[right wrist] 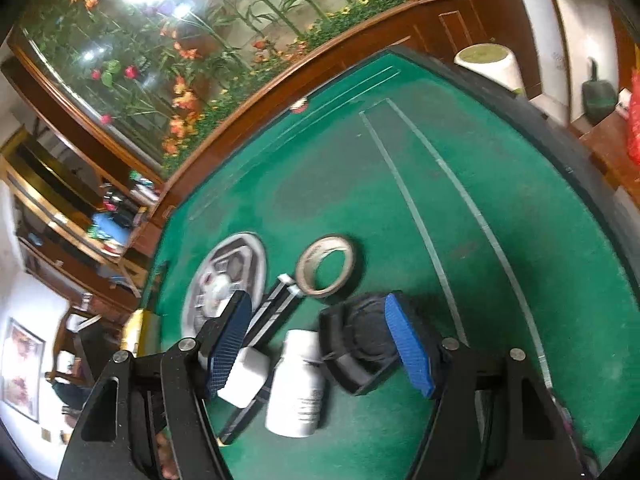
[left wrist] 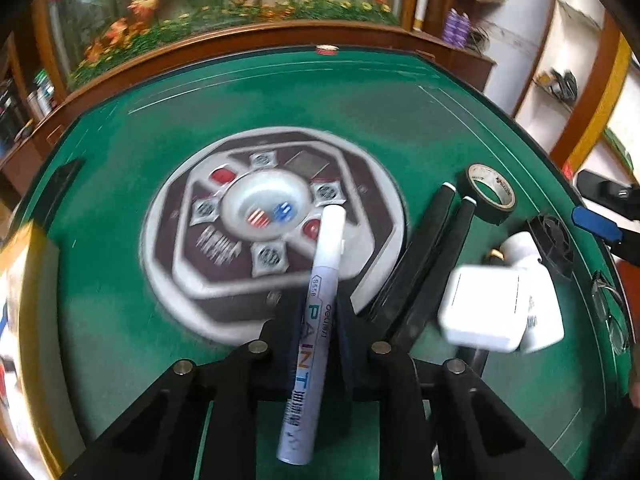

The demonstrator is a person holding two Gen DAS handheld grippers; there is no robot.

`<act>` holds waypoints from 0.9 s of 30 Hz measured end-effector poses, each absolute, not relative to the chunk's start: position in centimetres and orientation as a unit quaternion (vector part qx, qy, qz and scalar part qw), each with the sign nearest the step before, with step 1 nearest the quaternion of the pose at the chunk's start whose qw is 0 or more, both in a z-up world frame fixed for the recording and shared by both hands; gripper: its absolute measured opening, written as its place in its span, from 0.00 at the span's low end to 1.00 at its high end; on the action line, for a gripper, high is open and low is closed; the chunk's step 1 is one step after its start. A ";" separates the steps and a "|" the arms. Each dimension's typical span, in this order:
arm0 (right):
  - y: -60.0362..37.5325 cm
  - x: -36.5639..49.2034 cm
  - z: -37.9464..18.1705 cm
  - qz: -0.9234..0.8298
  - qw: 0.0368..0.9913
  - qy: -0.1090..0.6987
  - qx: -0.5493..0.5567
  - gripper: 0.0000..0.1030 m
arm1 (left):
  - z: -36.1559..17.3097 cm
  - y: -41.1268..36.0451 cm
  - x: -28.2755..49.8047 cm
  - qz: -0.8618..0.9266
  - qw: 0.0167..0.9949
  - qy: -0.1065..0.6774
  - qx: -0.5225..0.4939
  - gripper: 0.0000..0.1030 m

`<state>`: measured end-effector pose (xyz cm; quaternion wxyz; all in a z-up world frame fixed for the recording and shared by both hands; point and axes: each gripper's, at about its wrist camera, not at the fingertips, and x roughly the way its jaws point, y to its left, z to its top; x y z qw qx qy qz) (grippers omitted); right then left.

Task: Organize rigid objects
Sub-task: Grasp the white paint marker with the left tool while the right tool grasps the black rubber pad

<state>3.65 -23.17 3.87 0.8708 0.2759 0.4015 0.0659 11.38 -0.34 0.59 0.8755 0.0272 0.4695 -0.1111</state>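
A white paint marker (left wrist: 310, 324) is seen pinched between the pressed-in fingers of the left gripper (left wrist: 320, 320), low in the centre of the left wrist view, its cap pointing up the frame over the green felt table (left wrist: 120, 200). The marker is a smooth, stiff plastic cylinder, judged light and somewhat slippery; it is best held at mid-barrel, as it is here. Behind it, at the centre of the frame, a round grey and dark control panel (left wrist: 272, 224) is set into the felt. At the right of the frame lie two black rods (left wrist: 432, 256), a black tape roll (left wrist: 490, 192), a white charger block (left wrist: 482, 308) and a white bottle (left wrist: 536, 300). In the right wrist view the right gripper (right wrist: 320, 344) is shown with its blue ribbed pads (right wrist: 408, 344) spread wide and empty, above the bottle and a small black fan (right wrist: 360, 344) in the lower centre
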 end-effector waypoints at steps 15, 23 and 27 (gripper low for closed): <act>-18.9 4.7 1.9 -0.002 0.885 0.459 0.080 0.70 | 0.2 2.0 6.7 -0.088 0.894 0.439 -0.005 0.14; -19.6 5.1 0.8 0.003 0.877 0.472 0.088 0.72 | 0.0 2.0 6.8 -0.090 0.898 0.431 -0.007 0.15; -19.2 4.8 0.9 0.016 0.876 0.474 0.092 0.64 | 0.0 1.9 6.7 -0.089 0.902 0.423 -0.002 0.14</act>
